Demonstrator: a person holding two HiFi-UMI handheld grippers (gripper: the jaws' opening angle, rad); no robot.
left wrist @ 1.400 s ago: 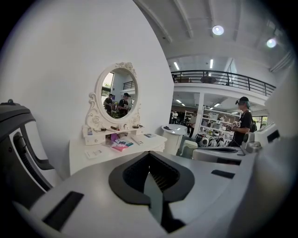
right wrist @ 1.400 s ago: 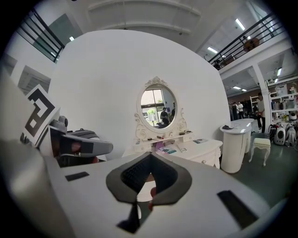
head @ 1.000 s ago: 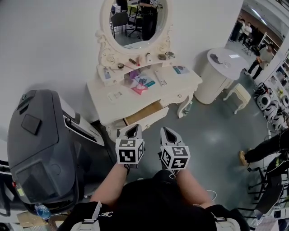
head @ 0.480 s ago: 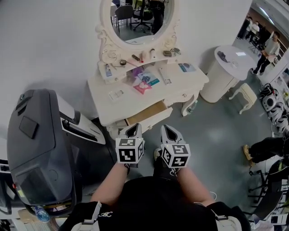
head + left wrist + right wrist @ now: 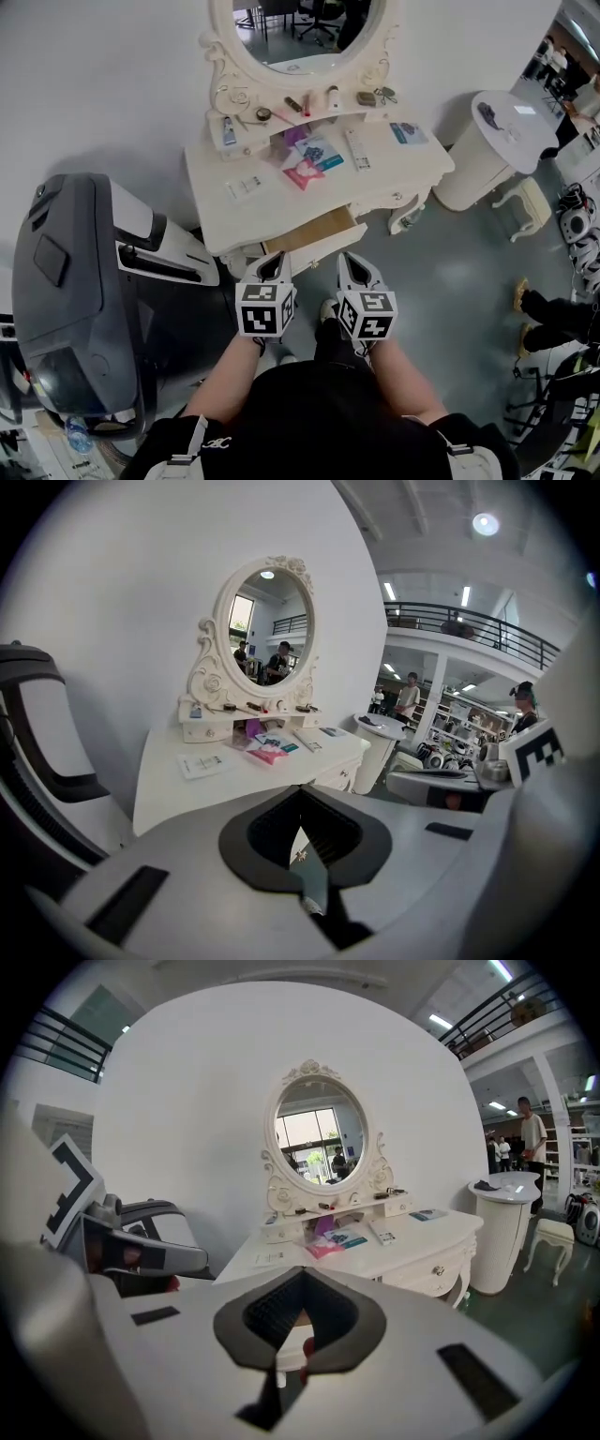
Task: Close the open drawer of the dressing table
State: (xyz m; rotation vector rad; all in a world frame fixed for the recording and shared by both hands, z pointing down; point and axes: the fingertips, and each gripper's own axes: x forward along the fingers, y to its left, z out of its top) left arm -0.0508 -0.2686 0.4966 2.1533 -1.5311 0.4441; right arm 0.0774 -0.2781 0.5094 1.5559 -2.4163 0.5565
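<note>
The drawer (image 5: pixel 311 231) stands pulled out from the front of the dressing table (image 5: pixel 380 201), below the middle of its tabletop (image 5: pixel 267 159). Its wooden inside is bare to the head view.

Just in front of the drawer, lower in that view, the two claws are side by side. Both point toward it and neither touches it. The left claw (image 5: pixel 272 266) has its jaws together with nothing between them. The right claw (image 5: pixel 354 266) is likewise closed and empty. Each is carried on a bare forearm.

On the tabletop lie a pink packet (image 5: pixel 302 174) and a white card (image 5: pixel 246 187), with a few more flat things beside them. Behind these is a low shelf (image 5: pixel 246 137) carrying small items, and above it an oval mirror (image 5: pixel 300 28) in a carved white frame against the wall.

To the left of the dressing table, close beside it, stands a large grey machine (image 5: pixel 66 281). To the right, on the grey floor (image 5: pixel 450 281), are a round white table (image 5: pixel 497 141) and a small stool (image 5: pixel 527 204).
</note>
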